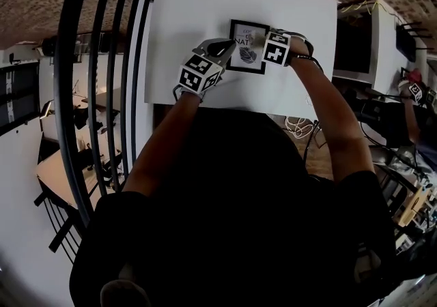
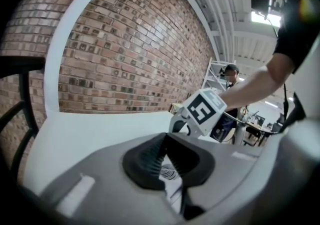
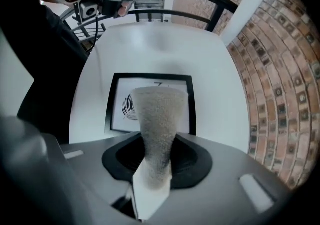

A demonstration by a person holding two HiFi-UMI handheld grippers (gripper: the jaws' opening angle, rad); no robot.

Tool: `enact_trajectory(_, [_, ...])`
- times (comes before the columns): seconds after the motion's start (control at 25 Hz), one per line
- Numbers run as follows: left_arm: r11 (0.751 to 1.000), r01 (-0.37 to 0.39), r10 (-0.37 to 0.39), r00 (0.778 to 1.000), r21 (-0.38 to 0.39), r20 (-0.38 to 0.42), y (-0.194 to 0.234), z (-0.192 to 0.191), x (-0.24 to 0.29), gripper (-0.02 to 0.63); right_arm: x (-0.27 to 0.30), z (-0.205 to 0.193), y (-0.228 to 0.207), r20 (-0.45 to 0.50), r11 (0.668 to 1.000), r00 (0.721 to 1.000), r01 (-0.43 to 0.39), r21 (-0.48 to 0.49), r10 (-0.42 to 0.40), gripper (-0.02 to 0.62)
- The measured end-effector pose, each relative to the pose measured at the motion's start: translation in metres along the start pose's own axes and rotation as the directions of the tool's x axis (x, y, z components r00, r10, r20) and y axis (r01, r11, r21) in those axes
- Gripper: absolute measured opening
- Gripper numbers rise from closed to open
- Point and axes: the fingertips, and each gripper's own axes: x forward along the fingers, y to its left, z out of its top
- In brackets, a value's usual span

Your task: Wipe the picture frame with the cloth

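- Picture frame [image 1: 247, 46]: lies flat on the white table [image 1: 191, 5], at 12 o'clock from the person and between the two grippers. It is a black border around a white mat with a dark leaf-like print [image 3: 131, 105].
- Left gripper [image 2: 166, 144]: sits at the frame's 9 o'clock edge in the head view. Its jaws are drawn close together and the tips appear to meet. Nothing is clamped between them, and only the print shows through the narrow gap below. It is probably steadying the frame, but the views do not show whether it actually presses on it.
- Right gripper [image 3: 157, 144]: sits at the frame's 3 o'clock edge in the head view. Its jaws are closed on the cloth [image 3: 157, 119].
- Cloth: a grey, nubbly strip that runs from the jaws toward 12 o'clock in the right gripper view. Its free end lies over the middle of the picture, covering part of the print.
- Task status: the cloth is gripped and brought onto the frame's face, so the wipe appears to be under way.
- Remaining work: no dust or streaks are visible, so the area already wiped cannot be read. The uncovered mat at 9 and 3 o'clock of the cloth and the black border probably remain to be covered.
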Motion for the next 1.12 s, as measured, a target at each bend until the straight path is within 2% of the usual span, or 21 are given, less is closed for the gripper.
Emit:
enact_trajectory(0.24, [0.999,-0.047,0.047,0.999,-0.020,-0.004,0.012,-0.006,-0.013,0.000,0.000,0.060,0.012,0.060,0.997,0.998,-0.024,-0.072,0.028,0.126])
enact_trajectory(0.52, [0.994,-0.092,0.091,0.996,-0.052,-0.012,0.023,-0.017,-0.027,0.000,0.014,0.094,0.032,0.076,0.993,0.994,-0.069,-0.097,0.077,0.126])
enact_trajectory(0.88, [0.994,-0.089,0.089,0.996,-0.061,-0.008,0.027,-0.019,-0.028,0.000,0.026,0.065,0.039,0.001,0.994,0.997,-0.074,-0.085,0.075,0.126])
enact_trajectory(1.12, [0.998,-0.050,0.050,0.999,-0.036,-0.011,0.023,-0.009,-0.011,0.000,0.019,0.030,0.037,-0.013,0.997,0.997,-0.076,-0.008,0.076,0.126])
